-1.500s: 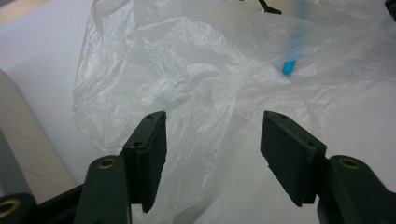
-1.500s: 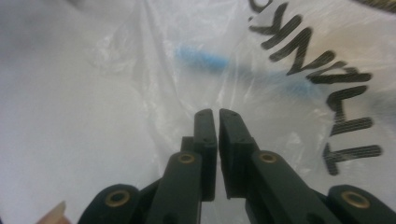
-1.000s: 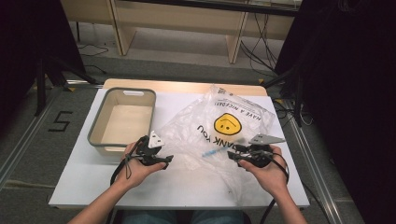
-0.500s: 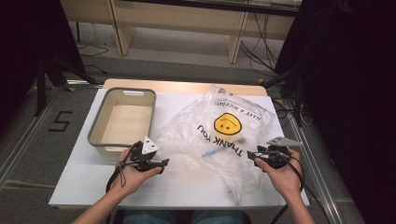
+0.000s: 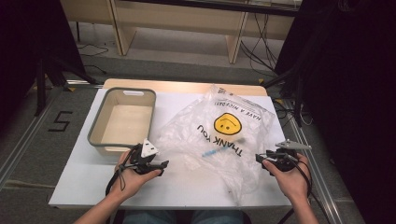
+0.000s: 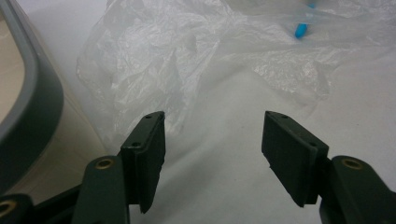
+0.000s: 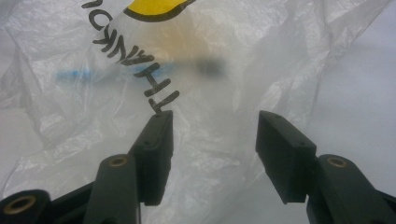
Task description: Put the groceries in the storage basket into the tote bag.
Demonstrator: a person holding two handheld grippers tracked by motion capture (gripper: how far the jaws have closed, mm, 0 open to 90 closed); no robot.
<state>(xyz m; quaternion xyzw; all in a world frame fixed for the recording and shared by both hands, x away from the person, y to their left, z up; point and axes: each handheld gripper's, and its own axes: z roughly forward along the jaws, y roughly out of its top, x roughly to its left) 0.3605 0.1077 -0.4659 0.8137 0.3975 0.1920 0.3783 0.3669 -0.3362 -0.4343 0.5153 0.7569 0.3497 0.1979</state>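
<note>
Left gripper view has the left gripper (image 6: 212, 154) with its two black jaws standing apart over bare white bench (image 6: 224, 186), nothing between the pads; the crumpled near edge of the thin clear plastic bag printed with a yellow smiley face and black "THANK YOU" lettering (image 6: 187, 56) lies just ahead of the tips, not touching them. A small blue pen-like object (image 6: 302, 29) shows through the film farther off, and the rounded grey rim of the beige plastic tub (image 6: 32, 107) runs along one side.

Right gripper view shows the right gripper (image 7: 212, 154) with its jaws likewise apart, and they have just been opening; the bag's (image 7: 201, 84) film lies under and between them, but the pads do not press on it.

From the high view, the right gripper (image 5: 266, 161) now sits at the bag's right edge near the bench's right side, farther out than a second ago, when it was over the lettering close to the bag's (image 5: 219, 135) middle. The left gripper (image 5: 159, 165) is at the bag's left fringe, beside the tub (image 5: 95, 126), about where it was.

My reading is that the right hand has let go of the film and pulled outward, so the bag lies loose and flat on the bench (image 5: 187, 186), held by neither side. The work probably needs a fresh grip on the bag's edges before it can be opened or moved.
</note>
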